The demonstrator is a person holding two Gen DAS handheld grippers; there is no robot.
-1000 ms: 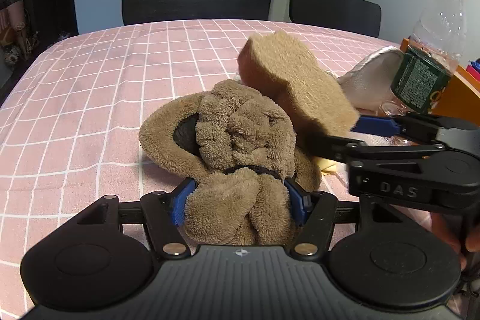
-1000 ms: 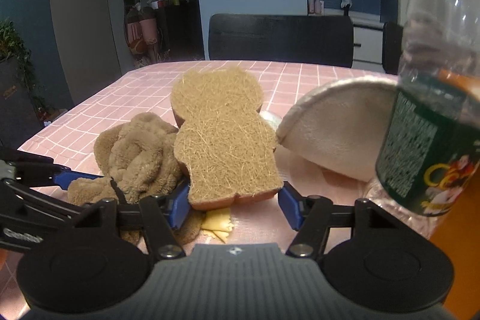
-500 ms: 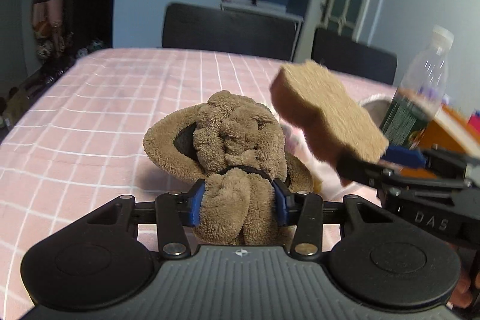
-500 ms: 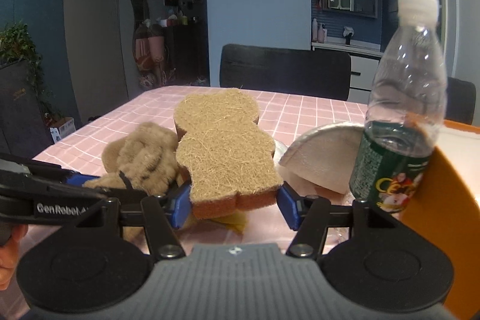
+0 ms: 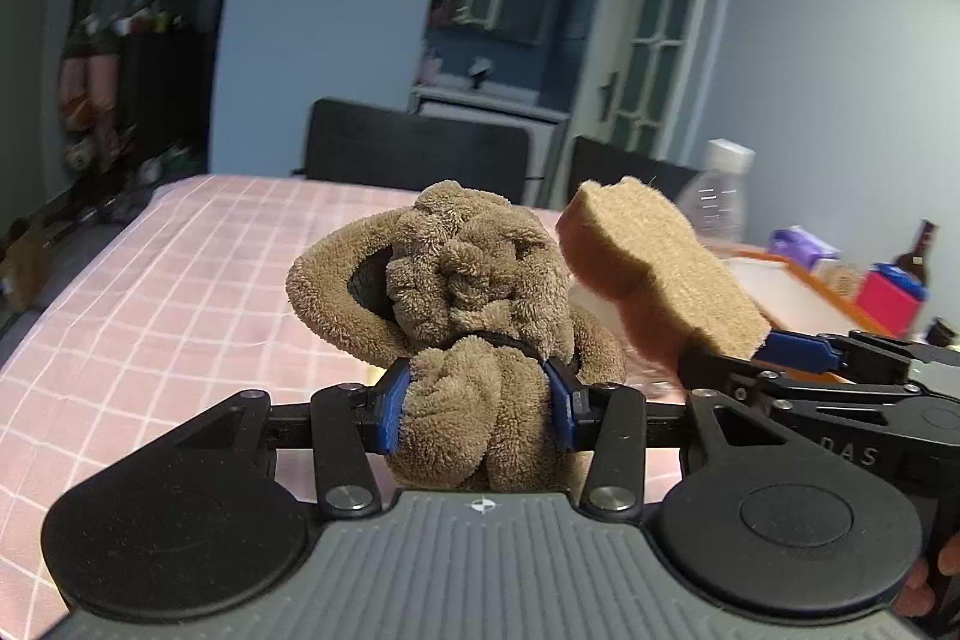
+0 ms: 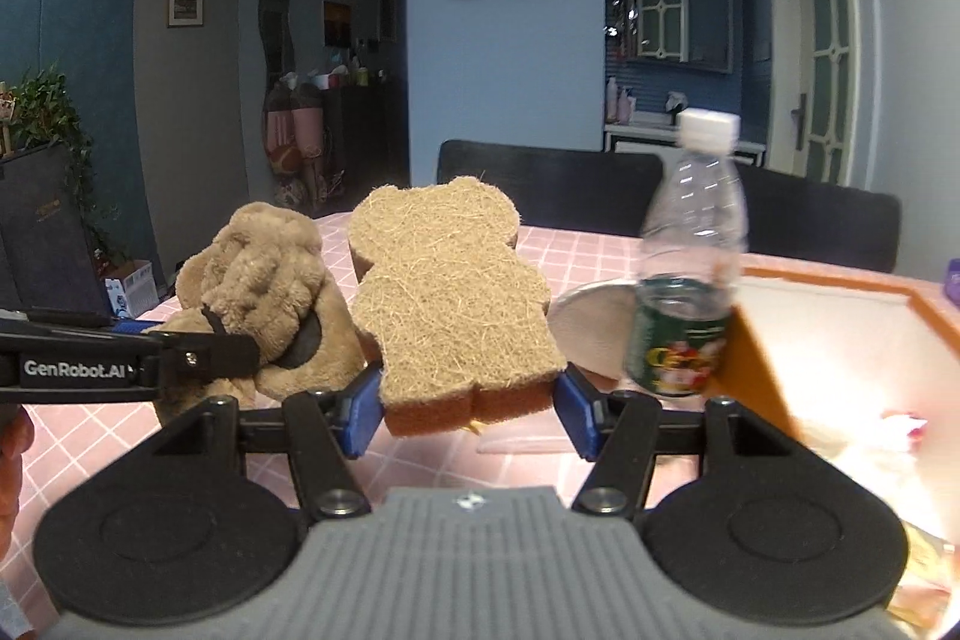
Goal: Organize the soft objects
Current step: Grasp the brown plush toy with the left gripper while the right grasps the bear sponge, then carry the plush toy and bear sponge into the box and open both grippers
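My left gripper (image 5: 475,397) is shut on a brown fluffy towel bundle (image 5: 474,280) tied with a black band, lifted off the pink checked tablecloth (image 5: 150,280). In the right wrist view the same towel bundle (image 6: 264,274) hangs at the left in the left gripper (image 6: 198,358). My right gripper (image 6: 469,409) is shut on a bear-shaped loofah sponge (image 6: 450,292) with an orange underside, also held above the table. From the left wrist view the sponge (image 5: 654,262) sits just right of the towel, in the right gripper (image 5: 774,346).
A clear water bottle (image 6: 690,268) with a green label stands right of the sponge, beside an orange-rimmed box (image 6: 840,316). A pale round pad (image 6: 591,334) lies behind the sponge. Dark chairs (image 5: 414,160) line the table's far side. Small items (image 5: 888,292) sit at the far right.
Both grippers have risen and drawn back with their loads; the left jaws tightened on the towel bundle, which left the cloth. The bottle now appears farther and lower.
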